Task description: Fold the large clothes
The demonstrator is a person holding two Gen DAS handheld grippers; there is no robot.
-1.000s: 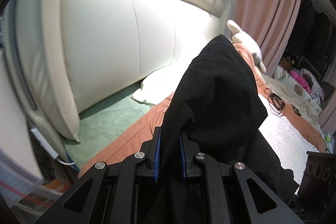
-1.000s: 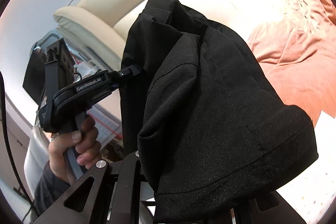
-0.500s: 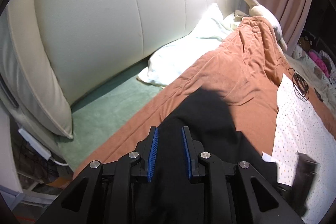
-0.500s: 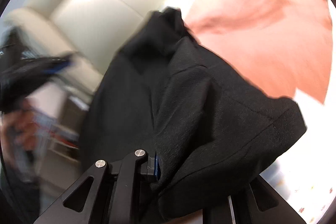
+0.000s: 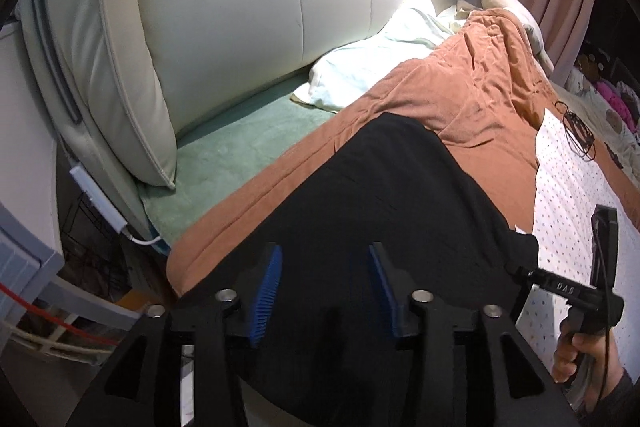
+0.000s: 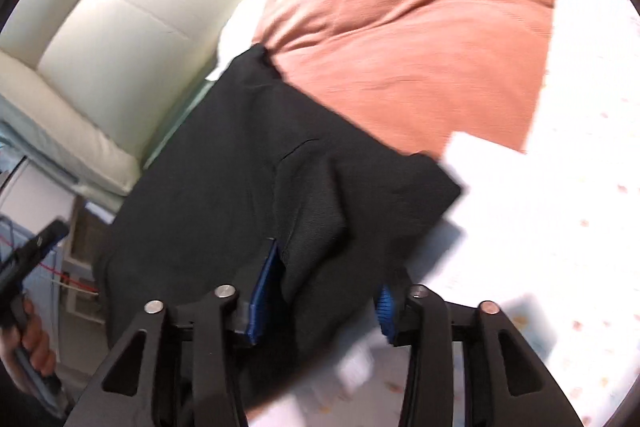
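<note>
Lying spread over the rust-orange quilted bed cover (image 5: 460, 95), the large black woven garment (image 5: 384, 195) stretches away from both tools, its long axis running from the near bed edge up toward the cream padded headboard (image 5: 240, 7). Its far end is seen well ahead of the fingers, its near end beneath and between them. To the right of the cloth a white dotted sheet (image 5: 568, 195) is laid; ahead and to the left, a pale green blanket (image 5: 240, 155).

The left gripper (image 5: 323, 281) is seen with its jaws just parted and standing wide, black cloth lying between the blue pads (image 5: 266, 283) but not pinched by them. The right gripper (image 6: 326, 285) has likewise just been opened; a fold of the garment is draped between its pads, seemingly loose, though blur obscures the contact. Both tools sit side by side at the near hem, neither clearly nearer, so the next fold is judged to run forward along that axis.
</note>
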